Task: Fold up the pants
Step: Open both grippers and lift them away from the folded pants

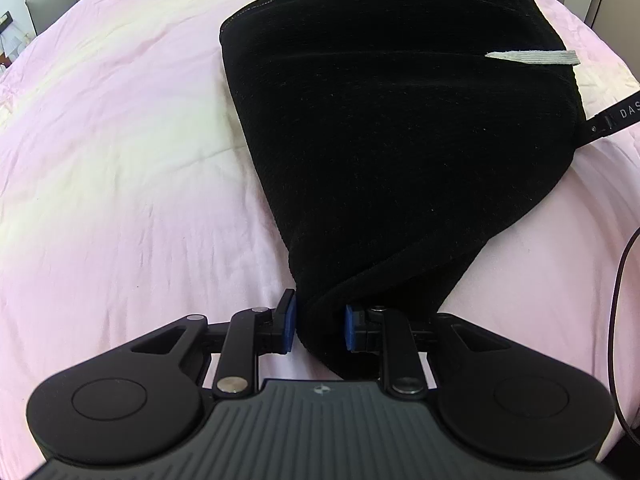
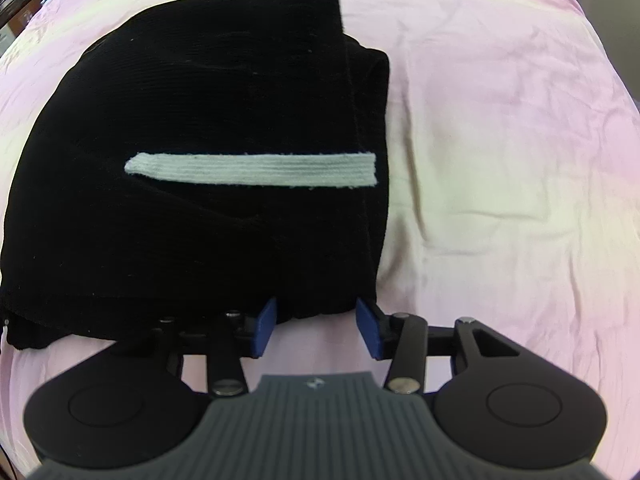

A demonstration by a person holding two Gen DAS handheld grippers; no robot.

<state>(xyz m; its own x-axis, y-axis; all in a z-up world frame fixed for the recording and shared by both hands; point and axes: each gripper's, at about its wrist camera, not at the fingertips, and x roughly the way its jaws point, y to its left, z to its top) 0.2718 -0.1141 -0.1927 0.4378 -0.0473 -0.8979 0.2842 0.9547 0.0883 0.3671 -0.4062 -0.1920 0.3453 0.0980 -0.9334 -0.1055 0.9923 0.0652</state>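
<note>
The left tool (image 1: 320, 330) is clamped on a bunched corner of the pants (image 1: 384, 128): both blue pads (image 1: 289, 326) press against the dark cloth, which rises in a rolled ridge between them. From that grip the pants run away from the tool and to its right, a broad folded slab lying flat on the bed (image 1: 120, 152).

The right tool (image 2: 316, 326) stands released. Its pads (image 2: 265, 330) are spread with pink sheet showing between them, and the near hem of the pants sits just at the fingertips without being pinched. Seen from here, the pants (image 2: 192, 112) lie ahead and to the left, with their folded edge running away from the tool along the right side.

The coming move likely turns on that near edge: it runs across both tools, so the left already holds one end while the right has to close on the other before the edge can be lifted and carried over toward the far side.

The cloth is black, finely ribbed and thick, in stacked layers with soft rounded folds. A pale ribbed stripe (image 2: 252, 170) lies across the top layer. The bed (image 2: 500, 160) is covered in a pink, lightly creased sheet.
</note>
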